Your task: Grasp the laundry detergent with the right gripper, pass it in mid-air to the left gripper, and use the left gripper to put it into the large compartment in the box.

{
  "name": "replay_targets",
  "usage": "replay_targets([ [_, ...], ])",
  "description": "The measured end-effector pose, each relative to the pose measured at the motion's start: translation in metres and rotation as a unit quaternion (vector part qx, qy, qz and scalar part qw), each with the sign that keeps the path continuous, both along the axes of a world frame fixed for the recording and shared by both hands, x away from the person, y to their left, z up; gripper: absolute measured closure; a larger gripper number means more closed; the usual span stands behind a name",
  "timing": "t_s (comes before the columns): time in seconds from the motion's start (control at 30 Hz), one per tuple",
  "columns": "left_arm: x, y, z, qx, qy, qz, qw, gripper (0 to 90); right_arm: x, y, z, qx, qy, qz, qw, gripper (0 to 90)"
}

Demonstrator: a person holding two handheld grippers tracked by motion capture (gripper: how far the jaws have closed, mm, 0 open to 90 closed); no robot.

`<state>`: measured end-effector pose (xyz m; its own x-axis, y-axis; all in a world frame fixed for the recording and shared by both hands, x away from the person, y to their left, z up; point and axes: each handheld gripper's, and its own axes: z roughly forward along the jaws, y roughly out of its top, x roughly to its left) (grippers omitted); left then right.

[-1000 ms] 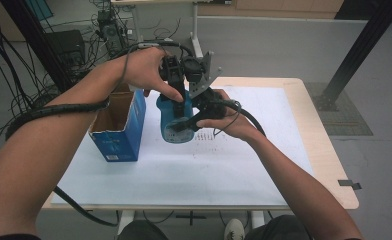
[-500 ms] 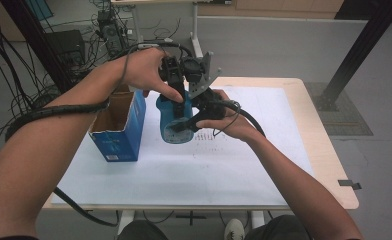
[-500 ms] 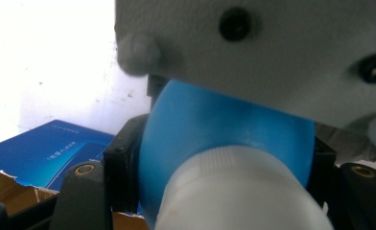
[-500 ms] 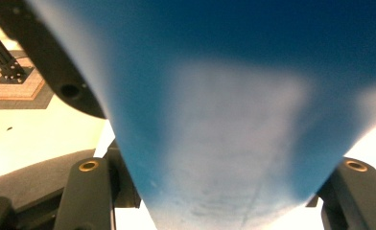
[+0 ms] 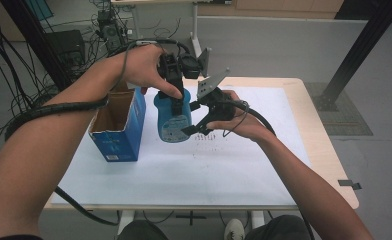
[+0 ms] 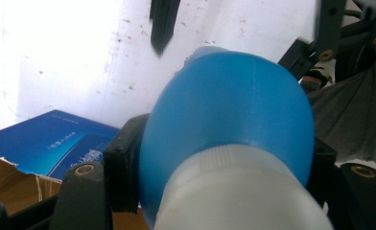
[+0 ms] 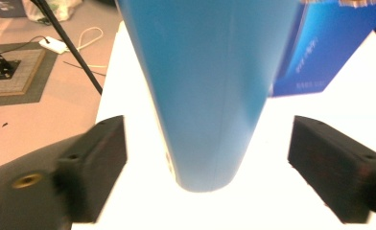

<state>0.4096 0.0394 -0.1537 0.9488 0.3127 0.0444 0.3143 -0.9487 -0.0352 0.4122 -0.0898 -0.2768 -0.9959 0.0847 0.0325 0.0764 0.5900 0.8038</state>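
— What's going on with the blue bottle (image 5: pixel 173 119)?

— The left gripper (image 5: pixel 176 102) is clamping it near the white cap, holding it in the air just beside the open cardboard box (image 5: pixel 115 131). The right gripper (image 5: pixel 193 126) has just been opening; its pads are standing clear on both sides of the bottle.

— Advice?

— Be keeping the left clamp firm and drawing the right one straight back. The box rim is sitting close; away from the box, the white table (image 5: pixel 244 165) is lying bare.

Right tool (image 5: pixel 194 127) jaws now off bottle (image 5: pixel 173 119)
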Motion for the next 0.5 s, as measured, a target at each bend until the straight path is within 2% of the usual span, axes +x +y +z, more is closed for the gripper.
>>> replay_targets([
  [0.13,0.001,0.002,0.002,0.000,0.003,0.010,0.9999,35.6,-0.001,-0.006,-0.005,-0.004,0.011,-0.030,0.9995,6.1],
  [0.23,0.001,0.003,0.002,0.000,0.003,0.016,0.9999,35.6,-0.001,-0.009,-0.008,-0.015,0.029,-0.047,0.9984,2.5],
  [0.33,0.002,0.006,0.004,0.000,0.001,0.022,0.9998,35.5,-0.005,-0.013,-0.008,-0.029,0.021,-0.059,0.9976,0.4],
  [0.5,0.001,0.010,0.007,0.001,-0.006,0.035,0.9994,35.5,-0.008,-0.032,-0.004,-0.022,0.020,-0.079,0.9965,0.3],
])
